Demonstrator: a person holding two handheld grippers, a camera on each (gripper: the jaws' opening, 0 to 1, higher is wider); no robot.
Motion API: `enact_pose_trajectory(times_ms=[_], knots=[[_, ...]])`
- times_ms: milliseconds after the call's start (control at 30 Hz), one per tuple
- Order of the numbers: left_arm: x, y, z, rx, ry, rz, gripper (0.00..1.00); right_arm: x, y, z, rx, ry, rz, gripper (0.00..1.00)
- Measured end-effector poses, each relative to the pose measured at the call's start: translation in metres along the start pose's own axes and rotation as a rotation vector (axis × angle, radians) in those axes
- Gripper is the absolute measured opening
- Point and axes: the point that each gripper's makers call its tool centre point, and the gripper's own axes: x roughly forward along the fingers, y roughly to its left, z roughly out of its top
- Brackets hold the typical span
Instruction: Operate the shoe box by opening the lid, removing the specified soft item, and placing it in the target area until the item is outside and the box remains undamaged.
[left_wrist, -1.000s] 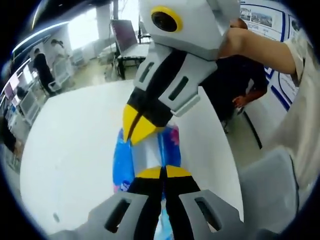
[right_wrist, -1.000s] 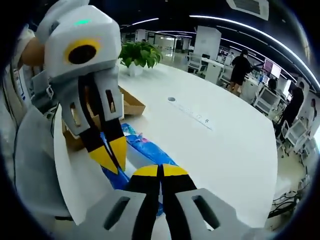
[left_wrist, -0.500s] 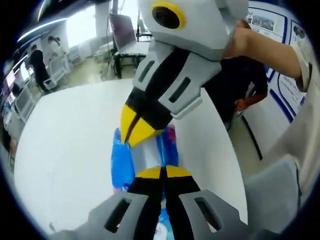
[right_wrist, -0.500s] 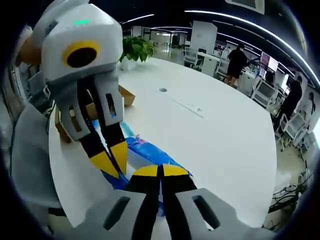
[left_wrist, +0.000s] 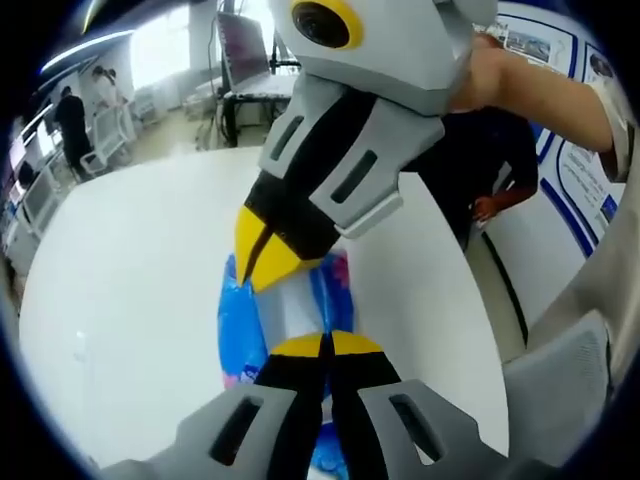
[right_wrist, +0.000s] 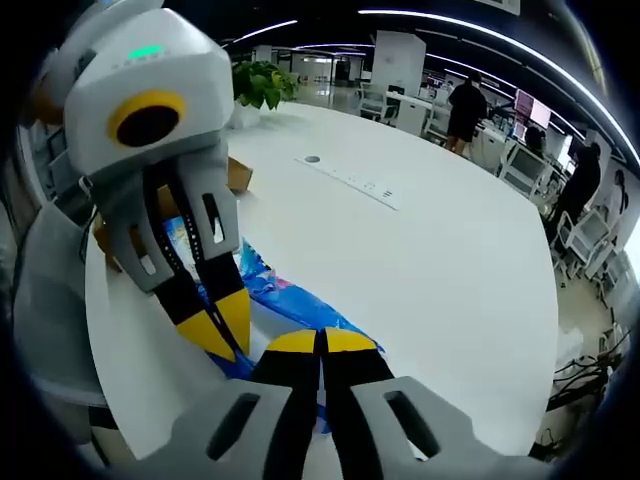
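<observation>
A soft blue pack with pink print is stretched over the white table. My left gripper is shut on its near end. The right gripper comes down from the top of the left gripper view, its yellow tips pinched on the pack's far end. In the right gripper view my right gripper is shut on the blue pack, and the left gripper grips it from the left. The brown cardboard shoe box sits behind the left gripper, mostly hidden.
A potted plant stands at the table's far end, and a socket strip lies in the tabletop. People stand at desks beyond. A person in dark clothes is by the table edge, near a grey chair.
Both views have shifted a little with the hands. The two grippers stay shut on the blue pack, and the shoe box sits slightly farther back in the right gripper view.
</observation>
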Motion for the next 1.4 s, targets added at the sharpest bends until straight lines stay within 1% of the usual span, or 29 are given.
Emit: enact_pose_trajectory(times_ms=[300, 533, 700, 1000, 1100, 1167, 1400], knots=[[0.019, 0.005, -0.013, -0.023, 0.016, -0.017, 0.0, 0.017, -0.004, -0.019, 0.022, 0.03, 0.007, 0.0], [0.023, 0.004, -0.018, -0.023, 0.017, -0.016, 0.0, 0.024, -0.003, -0.022, 0.027, 0.04, 0.016, 0.0], [0.026, 0.006, -0.019, -0.037, 0.009, -0.01, 0.0, 0.028, -0.003, -0.023, 0.018, 0.05, 0.016, 0.0], [0.027, 0.008, -0.02, -0.003, 0.007, 0.005, 0.0, 0.027, -0.004, -0.026, 0.014, 0.065, 0.005, 0.0], [0.027, 0.007, -0.02, -0.021, 0.009, 0.006, 0.0, 0.027, -0.004, -0.028, 0.002, 0.082, 0.0, 0.0], [0.026, 0.007, -0.018, -0.017, 0.009, 0.013, 0.0, 0.026, -0.004, -0.028, 0.002, 0.083, -0.006, 0.0], [0.018, 0.008, -0.018, 0.031, 0.023, 0.036, 0.11, 0.018, -0.006, -0.025, 0.001, 0.089, -0.029, 0.06]])
